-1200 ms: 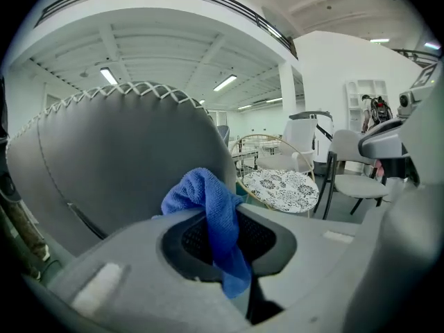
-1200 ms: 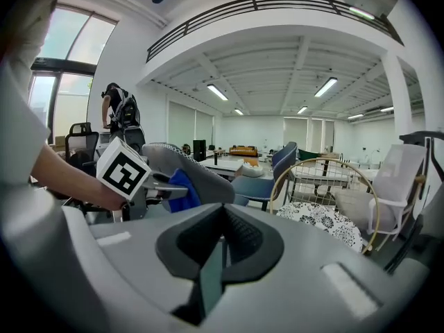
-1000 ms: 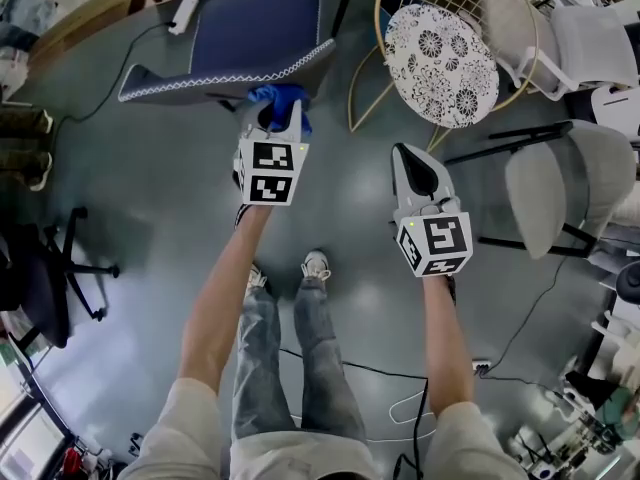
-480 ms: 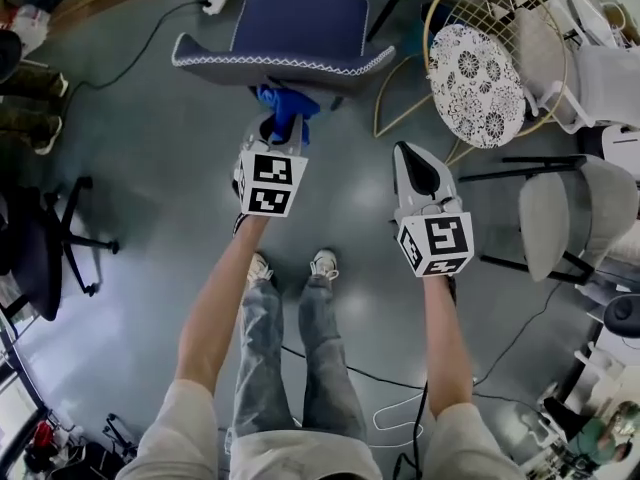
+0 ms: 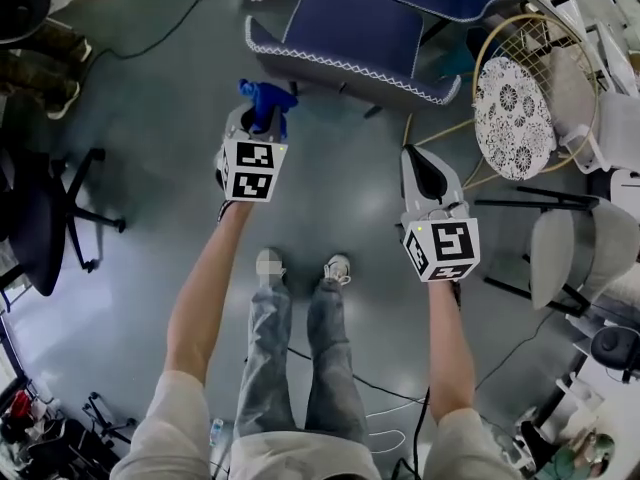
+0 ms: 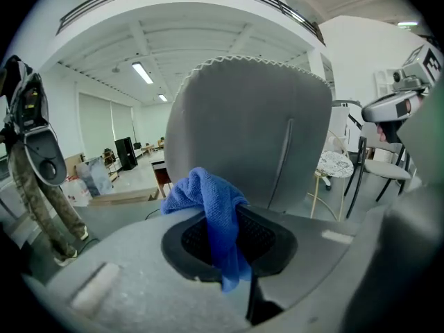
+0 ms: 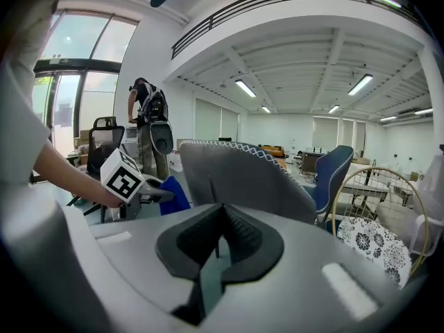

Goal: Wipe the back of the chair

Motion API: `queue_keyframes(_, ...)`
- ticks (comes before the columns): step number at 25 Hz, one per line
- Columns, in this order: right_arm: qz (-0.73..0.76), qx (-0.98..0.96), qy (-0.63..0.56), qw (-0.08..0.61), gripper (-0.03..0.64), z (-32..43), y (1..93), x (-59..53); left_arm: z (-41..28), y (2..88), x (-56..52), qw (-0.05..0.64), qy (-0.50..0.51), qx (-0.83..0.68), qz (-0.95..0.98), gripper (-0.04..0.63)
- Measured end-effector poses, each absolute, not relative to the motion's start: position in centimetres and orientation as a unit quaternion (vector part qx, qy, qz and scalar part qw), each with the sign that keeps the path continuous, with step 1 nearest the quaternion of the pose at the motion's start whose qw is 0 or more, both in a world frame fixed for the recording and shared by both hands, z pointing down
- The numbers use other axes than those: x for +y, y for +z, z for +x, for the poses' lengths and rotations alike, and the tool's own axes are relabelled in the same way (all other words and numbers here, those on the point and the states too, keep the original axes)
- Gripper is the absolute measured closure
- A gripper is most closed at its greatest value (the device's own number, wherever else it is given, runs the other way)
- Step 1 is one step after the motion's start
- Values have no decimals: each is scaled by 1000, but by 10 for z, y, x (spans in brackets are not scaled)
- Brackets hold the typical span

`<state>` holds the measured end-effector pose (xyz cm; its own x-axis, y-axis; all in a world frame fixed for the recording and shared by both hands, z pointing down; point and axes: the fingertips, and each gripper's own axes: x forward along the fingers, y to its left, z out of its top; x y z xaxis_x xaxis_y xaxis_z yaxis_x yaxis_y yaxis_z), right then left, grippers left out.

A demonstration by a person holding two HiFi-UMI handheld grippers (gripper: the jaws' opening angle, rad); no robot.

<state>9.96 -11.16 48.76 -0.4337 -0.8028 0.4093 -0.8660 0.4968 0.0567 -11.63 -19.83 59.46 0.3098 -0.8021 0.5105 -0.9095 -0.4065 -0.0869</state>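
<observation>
The blue chair (image 5: 352,40) stands at the top middle of the head view, its white-stitched back edge toward me. My left gripper (image 5: 260,120) is shut on a blue cloth (image 5: 265,96), a little to the left of the chair's corner and apart from it. In the left gripper view the cloth (image 6: 211,214) bunches between the jaws, with the chair back (image 6: 250,130) upright just beyond. My right gripper (image 5: 420,160) hangs shut and empty below the chair's right end. The right gripper view shows the chair back (image 7: 243,175) and the left gripper (image 7: 142,191) beside it.
A gold wire chair with a patterned cushion (image 5: 515,103) stands right of the blue chair, and a grey chair (image 5: 570,258) is farther right. A black office chair (image 5: 40,218) is at the left. Cables (image 5: 380,388) cross the floor behind my feet. A person (image 7: 149,127) stands beyond.
The chair has slid right and up in the head view. My left gripper with the cloth has come off the chair back's edge and now sits to its left. The right gripper keeps its pose.
</observation>
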Motion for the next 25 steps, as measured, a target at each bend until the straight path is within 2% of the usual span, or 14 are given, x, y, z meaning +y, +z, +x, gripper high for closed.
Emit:
queue_keyframes(10, 497, -838, 86, 208, 615, 79, 497, -131, -157, 608, -245, 113, 250, -547, 791, 551)
queue_keyframes(25, 504, -831, 96, 214, 616, 99, 509, -123, -118, 618, -248, 98, 269, -517, 807, 551)
